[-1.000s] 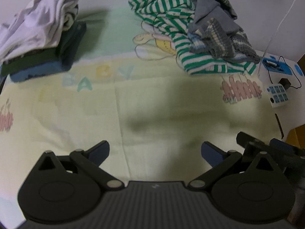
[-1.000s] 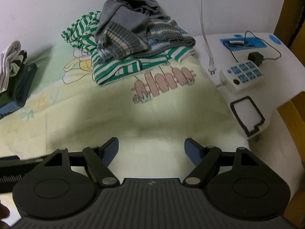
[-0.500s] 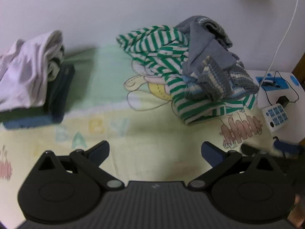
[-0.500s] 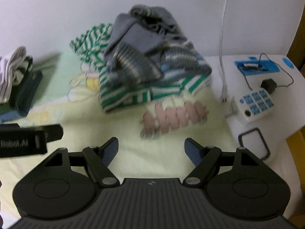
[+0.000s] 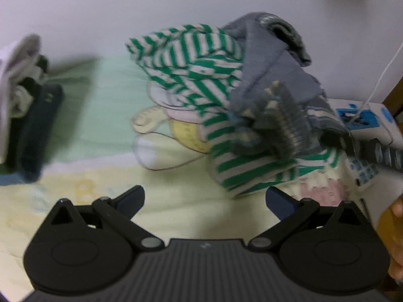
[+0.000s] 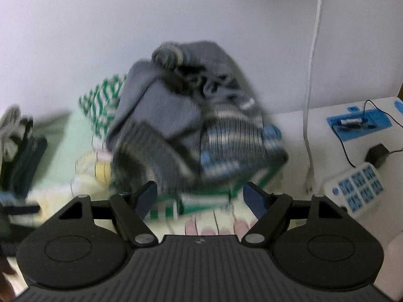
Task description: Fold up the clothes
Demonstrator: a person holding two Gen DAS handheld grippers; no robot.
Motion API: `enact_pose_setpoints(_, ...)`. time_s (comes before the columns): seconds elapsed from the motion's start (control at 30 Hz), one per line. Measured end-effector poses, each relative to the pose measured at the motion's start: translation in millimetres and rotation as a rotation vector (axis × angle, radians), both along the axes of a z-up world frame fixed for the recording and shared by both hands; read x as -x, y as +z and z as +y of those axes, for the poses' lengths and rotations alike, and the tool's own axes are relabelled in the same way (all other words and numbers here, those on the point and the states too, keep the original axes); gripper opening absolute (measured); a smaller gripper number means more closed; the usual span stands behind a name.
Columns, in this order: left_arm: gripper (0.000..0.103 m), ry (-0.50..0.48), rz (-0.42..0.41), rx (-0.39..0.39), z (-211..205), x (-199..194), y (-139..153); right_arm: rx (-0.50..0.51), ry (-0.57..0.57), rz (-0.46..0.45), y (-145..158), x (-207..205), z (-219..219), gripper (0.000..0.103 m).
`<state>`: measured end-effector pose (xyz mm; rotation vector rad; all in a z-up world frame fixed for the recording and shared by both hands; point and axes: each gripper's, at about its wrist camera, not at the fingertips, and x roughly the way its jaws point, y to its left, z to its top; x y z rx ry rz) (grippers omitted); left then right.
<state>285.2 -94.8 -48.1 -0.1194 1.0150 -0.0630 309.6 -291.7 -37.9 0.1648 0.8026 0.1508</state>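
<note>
Step in hand looks like the reach for the next garment. The grey knit sweater (image 6: pixel 181 125) tops the striped shirt (image 5: pixel 201 75); right gripper (image 6: pixel 200 196) just before it, left gripper (image 5: pixel 204 201) beside, both gaping, empty. Next: pinch the sweater's edge.

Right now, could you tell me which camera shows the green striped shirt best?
The left wrist view: the green striped shirt lies largely uncovered beside the grey sweater. In the right wrist view the sweater hides most of it, leaving blurred stripes at the left and bottom edges.
</note>
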Motion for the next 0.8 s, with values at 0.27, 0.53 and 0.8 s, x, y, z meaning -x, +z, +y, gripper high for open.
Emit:
enact_pose_setpoints(0.27,0.102,-0.020,-0.003,-0.071,-18,14,-6,-0.029,0.015,-0.076,-4,-56,22,0.078)
enact_pose_setpoints(0.53,0.102,0.005,-0.017,-0.154,3,41,-5,-0.016,0.117,-0.111,-13,-63,35,0.014)
enact_pose_setpoints(0.8,0.102,0.088,-0.057,-0.146,25,74,11,0.021,0.289,-0.186,9,2,35,0.011)
